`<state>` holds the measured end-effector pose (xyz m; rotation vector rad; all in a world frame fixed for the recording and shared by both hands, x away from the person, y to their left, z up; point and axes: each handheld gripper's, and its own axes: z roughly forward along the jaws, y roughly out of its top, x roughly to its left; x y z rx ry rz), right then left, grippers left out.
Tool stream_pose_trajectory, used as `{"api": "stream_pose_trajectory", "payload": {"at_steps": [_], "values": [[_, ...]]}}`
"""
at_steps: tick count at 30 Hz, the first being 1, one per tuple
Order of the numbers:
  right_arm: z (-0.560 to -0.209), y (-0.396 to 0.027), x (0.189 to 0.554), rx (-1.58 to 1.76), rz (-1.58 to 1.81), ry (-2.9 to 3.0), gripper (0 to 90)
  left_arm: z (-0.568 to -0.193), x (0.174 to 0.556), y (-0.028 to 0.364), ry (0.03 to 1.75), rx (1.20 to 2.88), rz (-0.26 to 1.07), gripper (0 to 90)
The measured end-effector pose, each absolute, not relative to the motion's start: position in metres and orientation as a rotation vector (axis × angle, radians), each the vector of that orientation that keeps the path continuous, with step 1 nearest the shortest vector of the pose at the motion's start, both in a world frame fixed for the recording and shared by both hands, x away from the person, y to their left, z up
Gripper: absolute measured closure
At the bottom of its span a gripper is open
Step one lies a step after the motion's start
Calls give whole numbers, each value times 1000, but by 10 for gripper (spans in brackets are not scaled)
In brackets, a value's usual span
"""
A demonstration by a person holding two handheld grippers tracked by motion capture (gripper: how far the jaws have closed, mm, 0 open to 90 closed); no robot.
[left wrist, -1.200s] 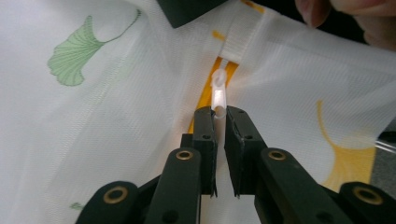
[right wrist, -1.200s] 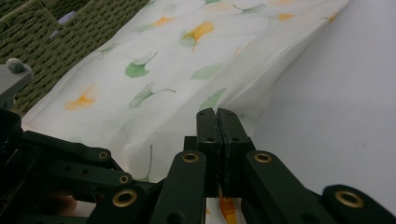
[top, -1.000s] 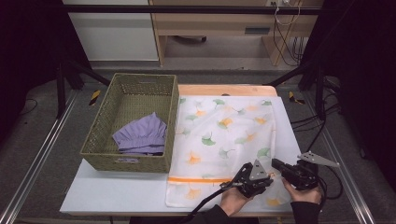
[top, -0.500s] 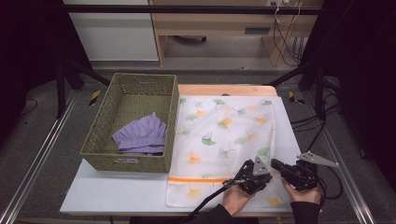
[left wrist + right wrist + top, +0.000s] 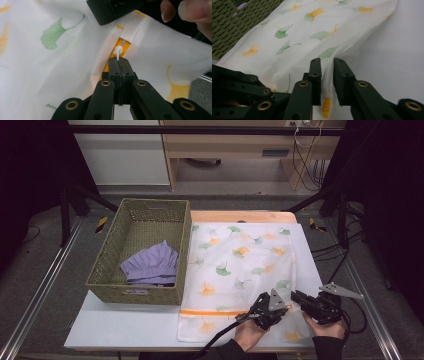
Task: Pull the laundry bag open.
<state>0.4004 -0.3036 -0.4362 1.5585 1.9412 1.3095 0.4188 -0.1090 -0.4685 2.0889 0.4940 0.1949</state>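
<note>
The mesh laundry bag (image 5: 240,270) with the ginkgo-leaf print lies flat on the worktop (image 5: 125,327), just beside the woven basket (image 5: 107,270) that holds a purple garment (image 5: 152,265); its orange zipper (image 5: 122,46) runs along the near end. The left hand-held gripper (image 5: 118,58) is clamped on the white zipper pull (image 5: 117,50), while the right hand-held gripper (image 5: 327,65) has just been opening, its jaws now slack around a fold of the bag's edge. The step in hand appears to be working the zipper, so the next move likely calls for a firm regrip of that edge and a straight pull along the zipper line.

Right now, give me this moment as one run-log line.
left tongs: shut on zipper pull | right tongs: just opening, bag edge between | laundry bag: flat
</note>
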Motion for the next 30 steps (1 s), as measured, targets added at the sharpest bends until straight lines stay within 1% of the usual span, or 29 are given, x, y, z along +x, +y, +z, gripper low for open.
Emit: {"api": "stream_pose_trajectory", "payload": {"at_steps": [3, 6, 7, 8, 9, 10, 11, 15, 25, 30], "values": [[-439, -306, 401, 1579, 1309, 1929, 616, -466, 418, -106, 493, 2080, 203, 893], [-440, -307, 401, 1611, 1326, 1917, 601, -465, 417, -104, 490, 2075, 215, 893], [-440, -307, 402, 1631, 1343, 1928, 642, -465, 417, -104, 485, 2078, 218, 893], [-440, -307, 402, 1631, 1343, 1928, 642, -466, 416, -104, 484, 2077, 221, 893], [-440, -305, 402, 1638, 1343, 1941, 750, -466, 416, -104, 484, 2077, 216, 892], [-440, -305, 402, 1638, 1343, 1941, 750, -467, 416, -104, 486, 2078, 214, 892], [-439, -302, 402, 1616, 1332, 1956, 829, -468, 416, -105, 486, 2076, 209, 892], [-436, -301, 401, 1604, 1337, 1959, 850, -468, 415, -106, 478, 2056, 202, 887], [-435, -300, 400, 1591, 1343, 1956, 852, -470, 417, -108, 479, 2041, 179, 868], [-435, -300, 400, 1584, 1343, 1958, 852, -469, 418, -109, 481, 2060, 183, 881]]}}
